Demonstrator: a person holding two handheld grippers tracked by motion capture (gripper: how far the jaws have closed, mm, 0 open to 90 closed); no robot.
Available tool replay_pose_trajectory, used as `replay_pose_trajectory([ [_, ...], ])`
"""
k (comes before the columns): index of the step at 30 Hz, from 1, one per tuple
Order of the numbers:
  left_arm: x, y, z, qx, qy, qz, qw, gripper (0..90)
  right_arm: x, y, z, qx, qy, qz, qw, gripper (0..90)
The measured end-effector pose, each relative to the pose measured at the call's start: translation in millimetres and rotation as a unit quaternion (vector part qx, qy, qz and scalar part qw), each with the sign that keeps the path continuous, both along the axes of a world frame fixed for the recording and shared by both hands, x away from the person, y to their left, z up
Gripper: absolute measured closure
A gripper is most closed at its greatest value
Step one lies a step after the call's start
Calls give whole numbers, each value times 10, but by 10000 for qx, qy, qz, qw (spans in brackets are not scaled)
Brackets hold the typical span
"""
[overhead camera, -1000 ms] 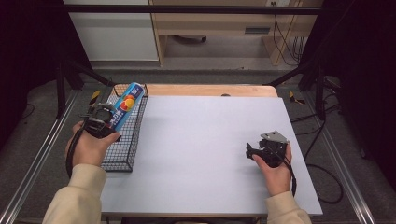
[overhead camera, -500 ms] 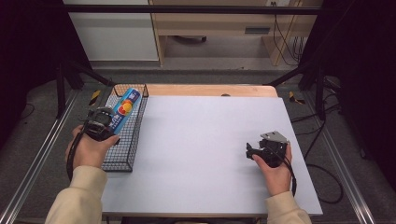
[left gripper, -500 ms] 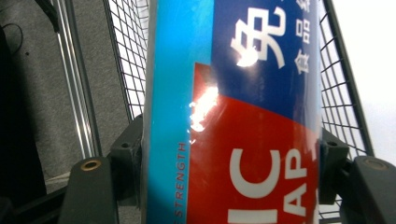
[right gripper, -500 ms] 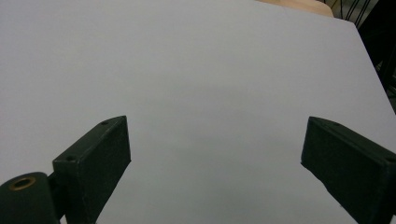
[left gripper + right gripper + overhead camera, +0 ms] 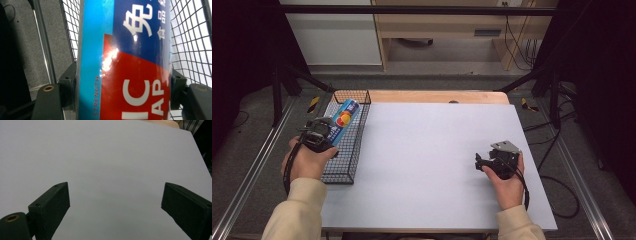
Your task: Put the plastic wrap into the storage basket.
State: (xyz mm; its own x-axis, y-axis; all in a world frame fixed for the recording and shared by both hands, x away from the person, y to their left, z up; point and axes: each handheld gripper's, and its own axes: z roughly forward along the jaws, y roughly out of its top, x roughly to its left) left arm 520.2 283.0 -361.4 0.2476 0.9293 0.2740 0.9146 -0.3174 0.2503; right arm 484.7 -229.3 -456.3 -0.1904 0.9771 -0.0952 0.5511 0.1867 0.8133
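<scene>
Pale grey tabletop [image 5: 427, 150], left hand-held gripper [image 5: 323, 133] pinching can [image 5: 343, 119], right hand-held gripper [image 5: 479, 162] spread

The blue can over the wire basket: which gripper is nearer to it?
Left. The left gripper is clamped on the blue can above the wire basket; the right gripper sits open across the table, well apart from it.

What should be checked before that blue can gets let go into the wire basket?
1. Left gripper clamped on the blue can: ok.
2. Can over the wire basket: ok.
3. Can resting on the basket floor: cannot tell.
4. Basket room beneath the can: ok, no other items seen there.
5. Right gripper well away, open over the grey table: ok.
</scene>
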Motion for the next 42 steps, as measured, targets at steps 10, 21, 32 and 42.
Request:
replay_pose_trajectory([
  [10, 15, -30, -82, 92, 127, -19, 9999, 314, 4, 4, -6, -9, 22, 4, 10000, 84],
  [21, 25, -20, -127, 115, 290, -9, 9995, 314, 5, 12, -11, -8, 44, 58, 10000, 84],
  [32, 35, -42, -176, 187, 445, -43, 9988, 314, 4, 15, -12, -1, 63, 68, 10000, 84],
  [42, 52, -60, -185, 276, 593, -55, 9978, 314, 5, 18, -13, 3, 70, 78, 9999, 84],
])
